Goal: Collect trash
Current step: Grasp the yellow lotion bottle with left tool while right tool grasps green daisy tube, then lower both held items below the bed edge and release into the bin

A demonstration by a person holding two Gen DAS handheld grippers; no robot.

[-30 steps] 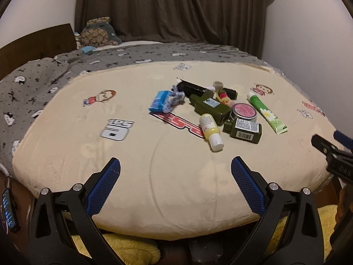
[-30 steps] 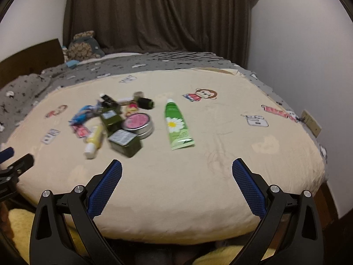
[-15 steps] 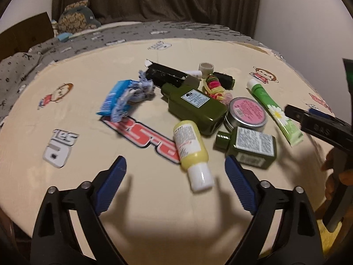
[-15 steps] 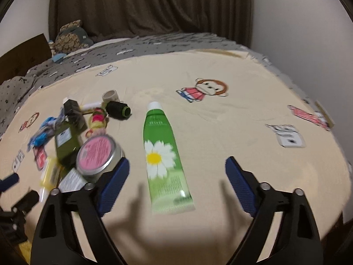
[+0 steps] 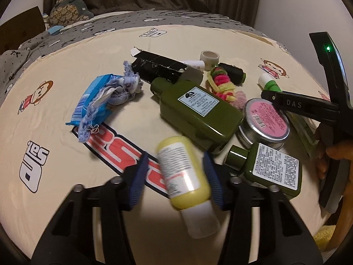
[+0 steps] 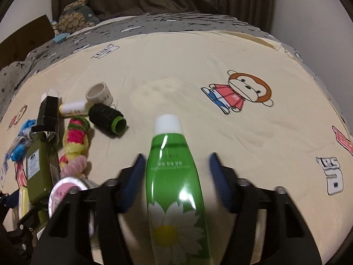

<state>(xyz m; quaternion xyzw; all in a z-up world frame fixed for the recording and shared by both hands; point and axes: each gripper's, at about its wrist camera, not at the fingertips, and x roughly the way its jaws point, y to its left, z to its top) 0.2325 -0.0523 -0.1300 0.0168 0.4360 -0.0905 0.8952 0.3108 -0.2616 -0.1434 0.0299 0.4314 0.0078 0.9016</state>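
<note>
On the cream blanket (image 5: pixel 55 145) lies a yellow bottle (image 5: pixel 183 172) with a white cap. My left gripper (image 5: pixel 175 154) straddles it and its jaws are closing; the right pad is at the bottle's side, the left pad a little off it. A green tube (image 6: pixel 174 176) with a daisy print and white cap lies between the pads of my right gripper (image 6: pixel 176 155). Those jaws are closing too, with a gap left on the tube's right side. A blue wrapper tangled in frayed threads (image 5: pixel 94 103) lies to the left of the pile.
Crowded together are a dark green bottle (image 5: pixel 198 112), a pink-lidded tin (image 5: pixel 267 119), a small green bottle (image 5: pixel 271 170), a black box (image 5: pixel 158 68), hair ties (image 5: pixel 220 81), a black thread spool (image 6: pixel 108 119) and a tape roll (image 6: pixel 99 92). A grey patterned quilt (image 6: pixel 176 24) and a brown curtain lie beyond.
Both grippers have come forward and down over the blanket and narrowed their jaws. The left now straddles the yellow bottle, the right the green tube.
</note>
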